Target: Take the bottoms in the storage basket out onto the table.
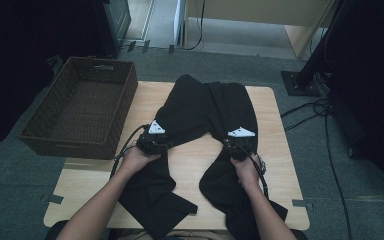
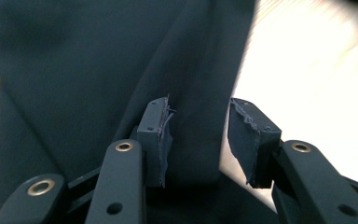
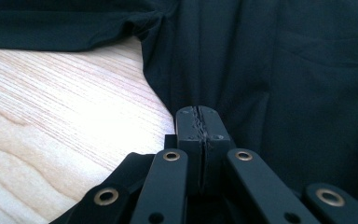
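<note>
A pair of black trousers (image 1: 210, 107) lies flat on the wooden table (image 1: 190, 160), waist at the far side and both legs running toward the person. My left gripper (image 1: 155, 141) rests over the left leg. In the left gripper view it (image 2: 198, 116) stands open, a fold of the trousers (image 2: 74, 70) lying between the pads without being pressed. My right gripper (image 1: 239, 145) sits on the inner edge of the right leg. In the right gripper view it (image 3: 198, 114) is shut, pads together, low over the trousers (image 3: 284, 70); no cloth shows between them.
A dark brown wicker basket (image 1: 125, 95) stands on the table's far left corner, overhanging its edge. Bare wood (image 3: 51, 93) shows between the two trouser legs. Cables (image 1: 325, 125) lie on the floor to the right, by a black stand foot (image 1: 297, 82).
</note>
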Available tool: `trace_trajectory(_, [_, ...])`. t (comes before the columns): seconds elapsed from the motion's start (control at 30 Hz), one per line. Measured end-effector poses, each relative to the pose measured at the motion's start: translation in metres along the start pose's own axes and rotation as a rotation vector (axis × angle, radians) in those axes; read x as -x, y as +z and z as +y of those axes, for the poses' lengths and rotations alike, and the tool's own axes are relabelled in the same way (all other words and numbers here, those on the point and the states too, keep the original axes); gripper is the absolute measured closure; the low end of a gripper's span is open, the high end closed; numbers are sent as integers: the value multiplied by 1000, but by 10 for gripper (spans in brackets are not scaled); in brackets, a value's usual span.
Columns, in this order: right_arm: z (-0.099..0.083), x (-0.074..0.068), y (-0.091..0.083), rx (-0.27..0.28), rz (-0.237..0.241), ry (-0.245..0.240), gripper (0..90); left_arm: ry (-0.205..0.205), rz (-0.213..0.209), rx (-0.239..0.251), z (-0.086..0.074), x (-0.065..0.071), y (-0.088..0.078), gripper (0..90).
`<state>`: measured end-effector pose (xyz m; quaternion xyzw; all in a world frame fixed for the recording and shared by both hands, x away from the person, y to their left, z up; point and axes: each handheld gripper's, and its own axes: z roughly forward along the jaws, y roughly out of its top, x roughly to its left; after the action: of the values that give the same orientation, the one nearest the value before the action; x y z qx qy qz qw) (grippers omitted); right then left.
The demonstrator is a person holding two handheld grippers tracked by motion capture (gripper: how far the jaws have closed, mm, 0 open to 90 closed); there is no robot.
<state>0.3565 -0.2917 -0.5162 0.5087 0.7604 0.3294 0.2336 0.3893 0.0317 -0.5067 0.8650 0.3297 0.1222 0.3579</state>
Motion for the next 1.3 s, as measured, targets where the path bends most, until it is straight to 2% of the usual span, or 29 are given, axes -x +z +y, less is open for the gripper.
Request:
trace_trajectory(0.07, [0,-1,0,-2,2,2,893,26,6,-8,-2,1,3,613])
trace_trajectory(0.13, [0,-2,1,3,0,-4,893,26,2,2,-3,1,3,641])
trace_trajectory(0.3, [1,-6,2,7,7,-8,892,38,-6,10,-3,1,4,867])
trace_trajectory(0.37, [1,-8,3,9,10,-9,892,26,-11,4,-1,2,5,883])
trace_trajectory(0.43, [2,-11,3,9,16,-10,892,2,-36,-1,0,5,6,888])
trace_trajectory(0.63, [7,-22,8,11,36,-24,891,17,-119,12,8,29,11,890])
trace_trajectory(0.73, [12,-29,11,-3,46,-52,891,37,-156,21,13,44,15,890])
trace_trajectory(0.9, [17,-44,18,4,72,-47,891,25,-203,43,16,59,19,889])
trace_trajectory(1.0, [20,-50,21,12,78,-54,890,-10,-208,51,17,56,18,862])
trace_trajectory(1.03, [20,-52,21,11,84,-47,889,-18,-206,47,18,53,15,823])
trace_trajectory(1.1, [20,-51,22,12,86,-44,888,-9,-196,61,19,48,7,772])
trace_trajectory(1.17, [20,-50,22,13,88,-37,886,-16,-176,76,22,40,-3,697])
trace_trajectory(1.2, [20,-50,22,12,90,-35,886,-16,-161,84,23,35,-8,689])
trace_trajectory(1.3, [20,-50,22,15,86,-40,885,-32,-91,94,22,15,-19,642])
